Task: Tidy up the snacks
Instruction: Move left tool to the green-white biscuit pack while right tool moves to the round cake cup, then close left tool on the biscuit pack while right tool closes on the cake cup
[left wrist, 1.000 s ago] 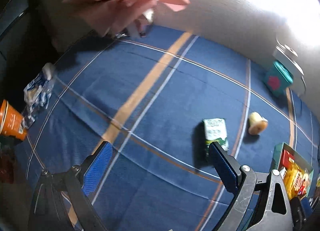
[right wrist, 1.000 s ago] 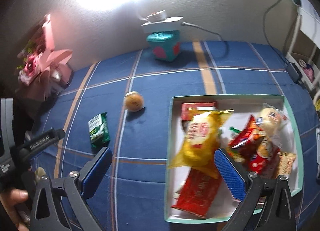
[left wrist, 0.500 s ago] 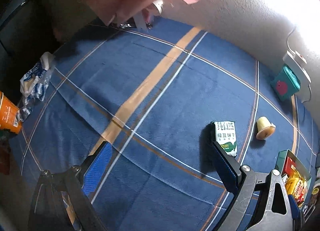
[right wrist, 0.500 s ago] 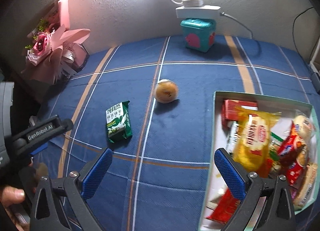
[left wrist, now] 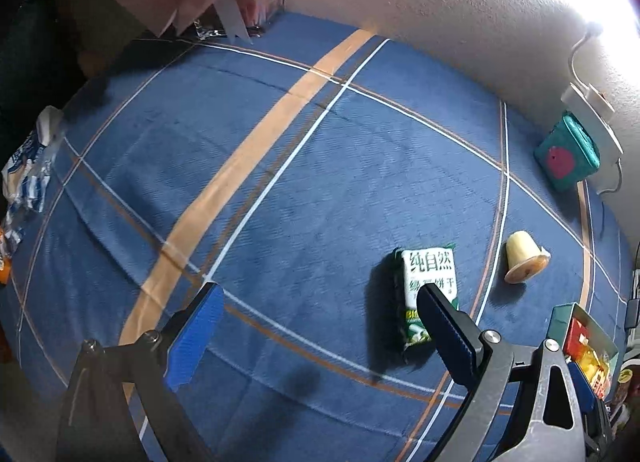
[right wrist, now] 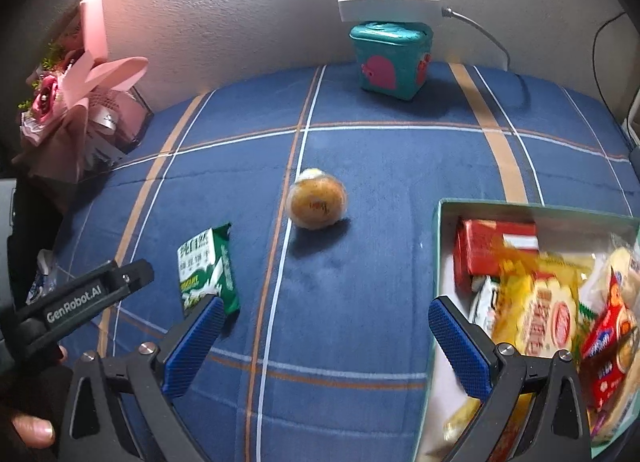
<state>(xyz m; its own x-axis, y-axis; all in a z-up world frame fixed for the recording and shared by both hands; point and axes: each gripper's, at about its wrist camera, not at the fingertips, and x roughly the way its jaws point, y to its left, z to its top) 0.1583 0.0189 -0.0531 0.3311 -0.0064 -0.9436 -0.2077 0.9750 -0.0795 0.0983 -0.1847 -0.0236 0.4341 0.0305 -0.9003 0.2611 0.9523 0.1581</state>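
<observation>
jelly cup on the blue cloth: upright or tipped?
Tipped. The jelly cup lies on its side on the blue cloth, its sealed top facing sideways; in the right wrist view that top faces the camera.

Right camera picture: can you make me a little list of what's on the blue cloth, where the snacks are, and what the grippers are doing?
cloth: blue plaid cloth
loose snacks: green biscuit pack, jelly cup on its side
box: snack box, already holds several packets
back by wall: teal tin, pink bouquet
left gripper: open, empty, one finger in front of the biscuit pack
right gripper: open, empty, above the cloth between pack and box
still to tidy: biscuit pack and jelly cup
</observation>
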